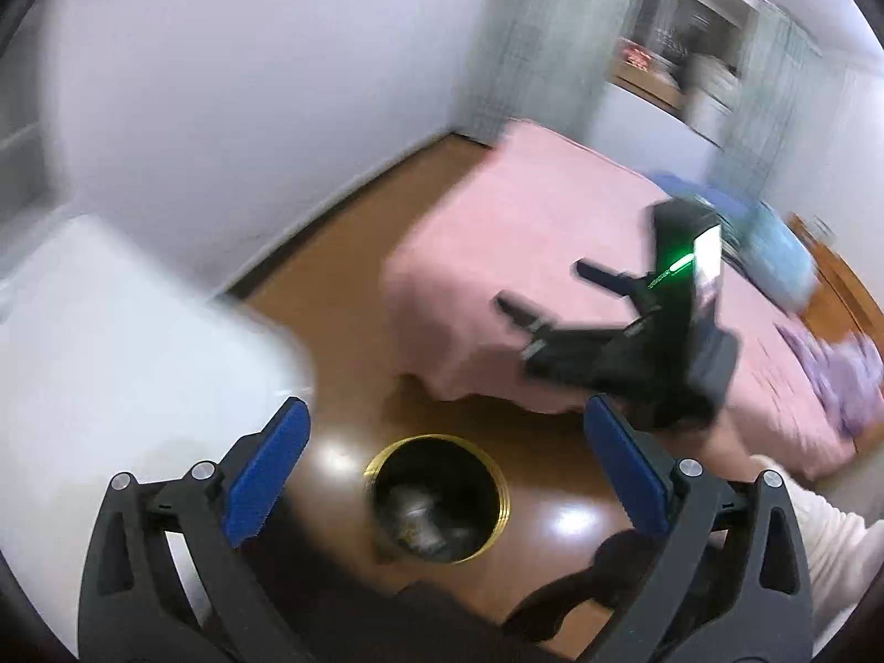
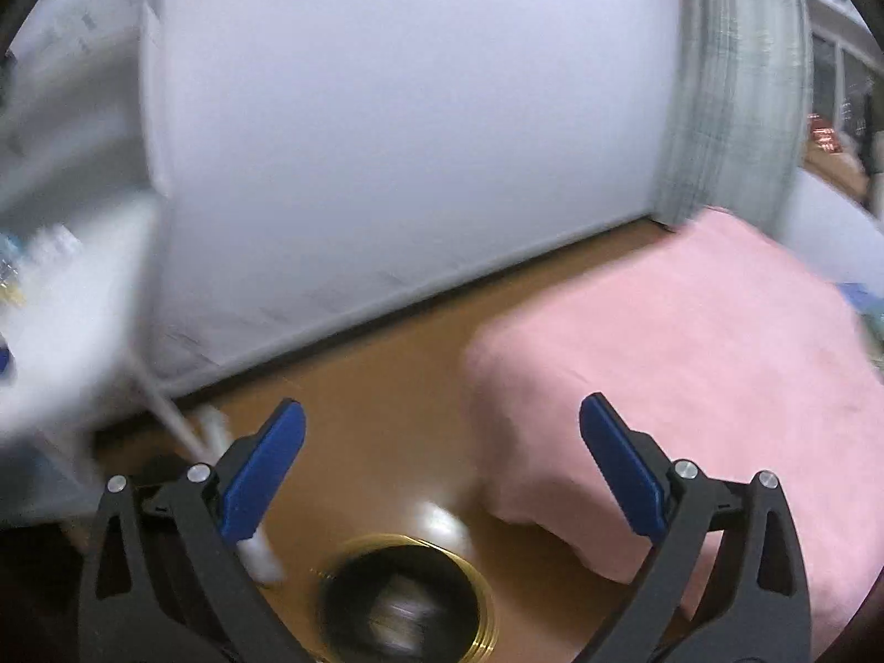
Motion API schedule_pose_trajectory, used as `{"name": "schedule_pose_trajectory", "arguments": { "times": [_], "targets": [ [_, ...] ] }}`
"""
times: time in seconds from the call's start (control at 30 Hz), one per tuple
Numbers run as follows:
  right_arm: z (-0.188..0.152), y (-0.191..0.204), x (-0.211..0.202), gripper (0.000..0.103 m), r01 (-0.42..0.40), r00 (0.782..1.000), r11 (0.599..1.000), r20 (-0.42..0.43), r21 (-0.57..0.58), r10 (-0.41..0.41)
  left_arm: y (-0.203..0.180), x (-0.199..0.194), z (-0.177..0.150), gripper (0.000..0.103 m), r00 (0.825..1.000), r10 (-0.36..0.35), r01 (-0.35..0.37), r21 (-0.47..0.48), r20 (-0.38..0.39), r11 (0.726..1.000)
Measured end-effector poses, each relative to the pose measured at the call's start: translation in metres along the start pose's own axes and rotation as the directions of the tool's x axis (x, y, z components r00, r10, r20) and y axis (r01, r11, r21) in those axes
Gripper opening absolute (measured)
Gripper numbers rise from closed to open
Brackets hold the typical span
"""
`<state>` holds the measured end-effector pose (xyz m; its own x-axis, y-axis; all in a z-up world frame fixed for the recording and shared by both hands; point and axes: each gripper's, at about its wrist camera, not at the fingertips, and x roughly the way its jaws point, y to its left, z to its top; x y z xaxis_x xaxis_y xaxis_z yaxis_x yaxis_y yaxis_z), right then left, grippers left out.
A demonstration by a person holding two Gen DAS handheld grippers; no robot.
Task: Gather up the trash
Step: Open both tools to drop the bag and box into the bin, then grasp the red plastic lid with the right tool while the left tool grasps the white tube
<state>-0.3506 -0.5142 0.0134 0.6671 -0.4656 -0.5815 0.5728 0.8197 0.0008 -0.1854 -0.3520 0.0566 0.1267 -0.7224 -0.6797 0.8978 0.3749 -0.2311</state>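
Brown glossy floor with light glare, white wall (image 2: 398,138) ahead of both grippers, grey-green curtain (image 2: 729,83) at the far right by a window. Pink bed (image 2: 690,342) ahead-right of the right gripper (image 2: 442,431); white table (image 1: 110,320) ahead-left of the left gripper (image 1: 442,425). Both views motion-blurred.

Left gripper: blue pads spread wide, nothing between them. Right gripper: same, jaws wide apart and empty. It also shows in the left view, ahead-right over the bed edge.

Bin (image 1: 439,497): round, black inside, gold rim, upright on the floor, mouth facing up, axis vertical. Sits just below and ahead of the left gripper, centred between its fingers; low between the right gripper's fingers (image 2: 265,475) too. Trash (image 1: 422,519) lies inside at the bottom, pale and crumpled, too blurred to tell its long axis or which way it points.
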Motion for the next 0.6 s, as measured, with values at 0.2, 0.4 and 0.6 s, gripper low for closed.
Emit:
{"name": "schedule_pose_trajectory", "arguments": {
  "times": [0.2,0.4,0.6],
  "targets": [
    [0.053,0.143,-0.019,0.096,-0.374,0.927,0.921,-0.037,-0.110,0.373,0.099,-0.145,-0.044,0.096,0.910,0.394,-0.364,-0.203,0.128,0.909],
    [0.040,0.318,-0.044,0.096,-0.650,0.756,0.669,-0.215,-0.360,0.618,0.185,-0.258,-0.120,0.097,0.721,0.693,-0.643,-0.383,-0.012,0.663],
    [0.024,0.414,-0.059,0.094,-0.656,0.739,0.586,-0.243,-0.476,0.629,0.264,-0.350,-0.195,0.097,0.570,0.802,-0.758,-0.492,-0.180,0.428]
  ]
}}
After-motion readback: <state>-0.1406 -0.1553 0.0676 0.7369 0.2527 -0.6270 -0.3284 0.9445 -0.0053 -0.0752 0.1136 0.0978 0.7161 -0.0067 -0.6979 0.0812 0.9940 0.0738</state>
